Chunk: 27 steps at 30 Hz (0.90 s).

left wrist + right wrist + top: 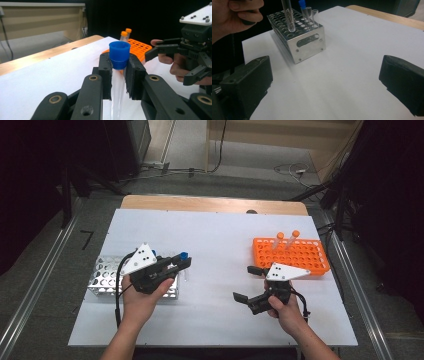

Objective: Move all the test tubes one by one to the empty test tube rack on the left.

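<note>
Clamped in the left gripper [119, 75], blue-capped tube [119, 58] lifted off metal rack [107, 280]; right gripper [250, 282] gapes empty; orange rack [292, 255] beyond awaits it.

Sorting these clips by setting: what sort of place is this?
Probably a lab-style recording bench: a metal tube rack, an orange tube rack and a blue-capped test tube on a white table.

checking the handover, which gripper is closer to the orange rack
Right. The right gripper hangs open just off the near left corner of the orange rack. The left gripper, shut on the blue-capped tube, is across the table by the metal rack.
</note>
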### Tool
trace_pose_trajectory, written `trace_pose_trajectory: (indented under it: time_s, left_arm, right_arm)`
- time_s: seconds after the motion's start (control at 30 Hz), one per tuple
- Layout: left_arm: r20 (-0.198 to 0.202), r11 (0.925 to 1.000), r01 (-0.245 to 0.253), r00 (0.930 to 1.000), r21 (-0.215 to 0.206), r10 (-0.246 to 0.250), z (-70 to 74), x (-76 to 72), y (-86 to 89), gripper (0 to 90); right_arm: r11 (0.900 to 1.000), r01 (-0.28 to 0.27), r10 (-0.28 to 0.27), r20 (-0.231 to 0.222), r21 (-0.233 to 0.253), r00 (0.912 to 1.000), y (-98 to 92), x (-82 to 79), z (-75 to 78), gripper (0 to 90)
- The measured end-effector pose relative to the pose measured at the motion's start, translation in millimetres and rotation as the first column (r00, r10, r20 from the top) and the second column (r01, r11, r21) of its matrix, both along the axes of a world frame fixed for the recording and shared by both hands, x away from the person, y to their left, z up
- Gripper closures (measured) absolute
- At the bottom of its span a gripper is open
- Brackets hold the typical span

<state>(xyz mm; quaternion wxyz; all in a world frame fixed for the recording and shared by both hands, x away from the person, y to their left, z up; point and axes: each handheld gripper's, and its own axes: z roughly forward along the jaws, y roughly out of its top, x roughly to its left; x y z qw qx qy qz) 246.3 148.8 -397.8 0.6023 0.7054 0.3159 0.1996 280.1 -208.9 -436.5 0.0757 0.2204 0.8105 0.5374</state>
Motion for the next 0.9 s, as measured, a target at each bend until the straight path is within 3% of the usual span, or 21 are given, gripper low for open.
trace_pose_trajectory:
  time_s: [0.43,0.9]
  left_arm:
    - [0.005,0.9953,-0.094,0.9956,-0.025,0.094,2.3,1.5,37.8,77.2]
    - [0.003,0.9799,-0.198,0.9802,-0.028,0.198,-1.9,4.4,71.1,77.2]
  right_arm:
    - [0.999,0.043,-0.043,-0.002,-0.004,0.9991,-11.9,8.7,-3.2,0.0]
    - [0.998,0.069,-0.069,-0.005,-0.004,0.9976,-20.2,14.4,-4.3,0.0]
